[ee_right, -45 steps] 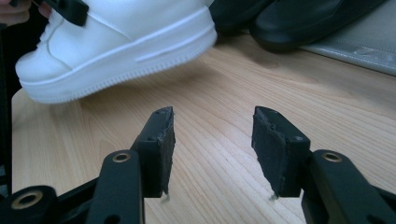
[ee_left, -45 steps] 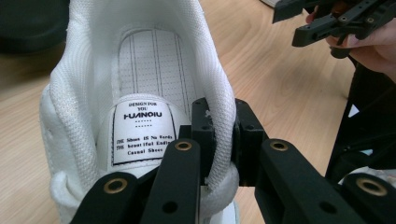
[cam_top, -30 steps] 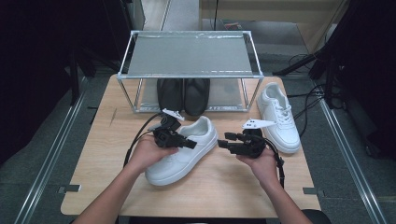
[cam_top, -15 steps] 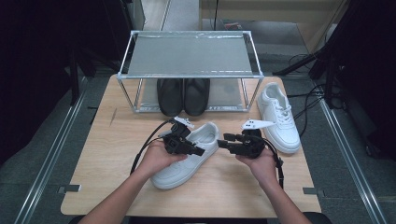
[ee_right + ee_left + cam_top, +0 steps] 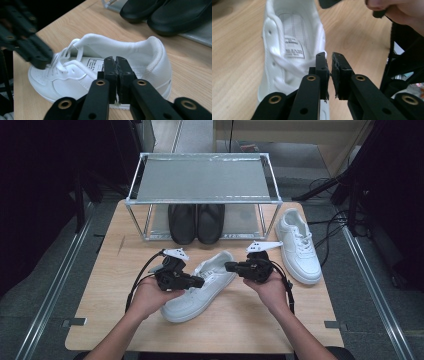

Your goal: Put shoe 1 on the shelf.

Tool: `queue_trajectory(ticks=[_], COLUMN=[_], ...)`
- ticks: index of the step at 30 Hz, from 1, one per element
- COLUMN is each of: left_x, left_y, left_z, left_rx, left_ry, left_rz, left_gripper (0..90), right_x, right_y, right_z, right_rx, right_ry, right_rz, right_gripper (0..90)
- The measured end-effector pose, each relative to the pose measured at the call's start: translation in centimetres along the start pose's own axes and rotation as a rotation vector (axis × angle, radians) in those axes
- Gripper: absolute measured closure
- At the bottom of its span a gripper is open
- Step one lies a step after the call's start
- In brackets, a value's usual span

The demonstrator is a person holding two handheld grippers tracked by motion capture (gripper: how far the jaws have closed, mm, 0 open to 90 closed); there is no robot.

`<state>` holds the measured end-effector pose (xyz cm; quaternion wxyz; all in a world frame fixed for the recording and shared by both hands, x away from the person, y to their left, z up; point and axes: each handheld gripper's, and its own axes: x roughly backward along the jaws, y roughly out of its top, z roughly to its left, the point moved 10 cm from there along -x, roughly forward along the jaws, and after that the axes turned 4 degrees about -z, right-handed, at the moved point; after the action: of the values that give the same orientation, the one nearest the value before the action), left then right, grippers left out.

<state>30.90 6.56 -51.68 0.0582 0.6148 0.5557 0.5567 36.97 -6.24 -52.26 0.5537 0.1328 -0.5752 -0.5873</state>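
Note:
A white sneaker (image 5: 186, 303) lies slantwise on the table's middle, toe toward the person. My left gripper (image 5: 201, 282) reaches over its laces (image 5: 287, 64) from the left. Its jaws have just been closing to a thin slit, and I see nothing in it. My right gripper (image 5: 227, 266) comes in from the right at the shoe's collar (image 5: 155, 53). Its jaws have just been closing too and now meet, pads together, in front of the shoe's side (image 5: 67, 86). Whether a lace is pinched in either gripper I cannot tell.
A second white sneaker (image 5: 299, 246) lies at the right of the table. A metal rack (image 5: 202, 177) stands at the back, with a pair of black shoes (image 5: 196, 222) on its lower shelf. Cables trail from both grippers toward the person.
The right gripper's jaws have come together and it has edged left and up toward the heel. The left gripper has shifted a little over the laces. The sneaker stays about where it was.

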Motion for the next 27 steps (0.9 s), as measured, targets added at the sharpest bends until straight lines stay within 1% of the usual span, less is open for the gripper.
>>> queue_trajectory(ticks=[1, 2, 4, 5, 6, 8, 9, 11, 12, 13, 14, 15, 16, 19, 22, 24, 27], left_x=[0.1, 0.1, -0.2, -0.4, -0.7, -1.3, -1.6, -2.1, -2.3, -2.3, -2.3, -2.3, -2.3, -2.3, -2.1, -1.8, -1.5], left_y=[-0.2, -0.8, -1.7, -2.1, -2.8, -3.6, -4.0, -4.6, -4.9, -4.9, -4.9, -4.9, -4.9, -4.9, -4.9, -4.9, -4.9], left_z=[-0.1, -0.5, -1.1, -1.2, -1.4, -1.4, -1.4, -1.0, -0.6, -0.5, -0.4, -0.3, -0.3, -0.3, 0.1, 0.4, 1.0], left_rx=[0.007, 0.028, 0.052, 0.055, 0.063, 0.072, 0.077, 0.068, 0.064, 0.068, 0.082, 0.083, 0.074, 0.061, 0.065, 0.075, 0.069], left_ry=[-0.003, -0.019, -0.035, -0.030, -0.027, -0.014, -0.010, 0.012, 0.025, 0.013, -0.006, -0.009, 0.003, 0.013, 0.019, 0.024, 0.037], left_rz=[-0.008, -0.014, -0.021, -0.020, -0.009, -0.003, 0.012, 0.042, 0.050, 0.040, 0.035, 0.034, 0.035, 0.035, 0.042, 0.035, 0.035], left_gripper=[85.6, 86.5, 87.0, 87.0, 87.0, 87.1, 87.5, 87.8, 87.9, 89.8, 89.9, 90.0, 90.0, 90.0, 90.0, 90.0, 90.0], right_x=[-0.2, -0.4, -1.0, -1.4, -1.6, -2.0, -2.2, -2.6, -2.6, -2.7, -2.7, -2.8, -2.8, -2.7, -2.5, -2.3, -2.3], right_y=[0.0, 0.0, -0.2, -0.3, -0.4, -0.5, -0.6, -0.8, -0.8, -0.9, -1.0, -1.0, -1.0, -1.1, -1.3, -1.6, -2.2], right_z=[0.0, 0.0, 0.0, 0.1, 0.1, 0.3, 0.3, 0.4, 0.4, 0.4, 0.3, 0.3, 0.3, 0.4, 0.6, 0.9, 1.5], right_rx=[0.001, -0.003, 0.003, 0.005, 0.011, 0.013, 0.018, 0.033, 0.031, 0.028, 0.028, 0.023, 0.020, 0.026, 0.035, 0.042, 0.055], right_ry=[0.003, 0.011, 0.016, 0.020, 0.024, 0.029, 0.036, 0.028, 0.032, 0.040, 0.041, 0.045, 0.051, 0.049, 0.055, 0.061, 0.070], right_rz=[0.011, 0.018, 0.041, 0.054, 0.057, 0.067, 0.075, 0.084, 0.085, 0.088, 0.091, 0.091, 0.093, 0.100, 0.117, 0.131, 0.158], right_gripper=[90.0, 90.0, 90.0, 90.0, 90.0, 90.0, 90.0, 90.0, 90.0, 90.0, 90.0, 90.0, 90.0, 90.0, 90.0, 90.0, 90.0])
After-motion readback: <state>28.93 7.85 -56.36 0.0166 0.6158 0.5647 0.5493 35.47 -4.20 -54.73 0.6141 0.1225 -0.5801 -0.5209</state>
